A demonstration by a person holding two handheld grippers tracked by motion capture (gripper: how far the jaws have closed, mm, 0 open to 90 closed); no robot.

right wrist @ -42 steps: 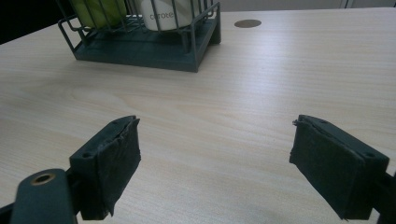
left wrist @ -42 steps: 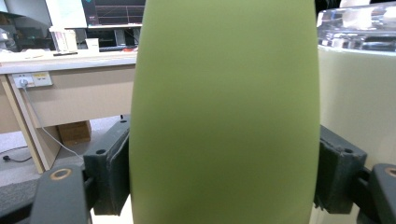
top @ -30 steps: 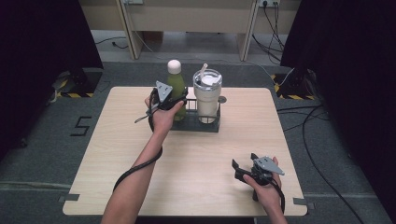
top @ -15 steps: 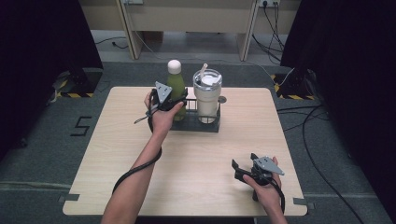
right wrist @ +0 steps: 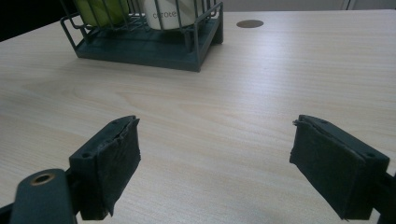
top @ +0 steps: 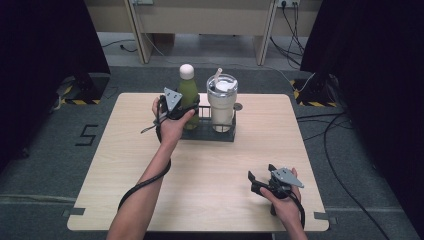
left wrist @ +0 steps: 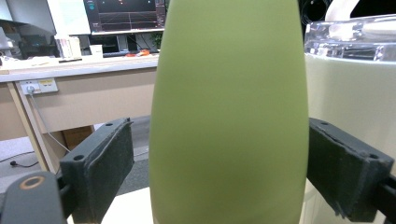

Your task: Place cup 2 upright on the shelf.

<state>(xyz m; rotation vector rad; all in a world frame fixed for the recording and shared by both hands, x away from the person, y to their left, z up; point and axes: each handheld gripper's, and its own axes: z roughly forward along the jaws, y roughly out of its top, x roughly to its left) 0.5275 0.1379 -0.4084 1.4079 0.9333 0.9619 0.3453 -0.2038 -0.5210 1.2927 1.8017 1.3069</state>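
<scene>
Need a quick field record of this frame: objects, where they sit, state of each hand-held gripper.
surface: light wooden table
rack: dark wire caddy, far centre of table
in rack, left: green bottle with cream cap, upright
in rack, right: cream tumbler with clear lid and straw, upright
left hand-held gripper: jaws around the green bottle's body; left pad shows a gap, right pad at its edge
right hand-held gripper: jaws wide open, nothing between them, low over the table's near right
</scene>
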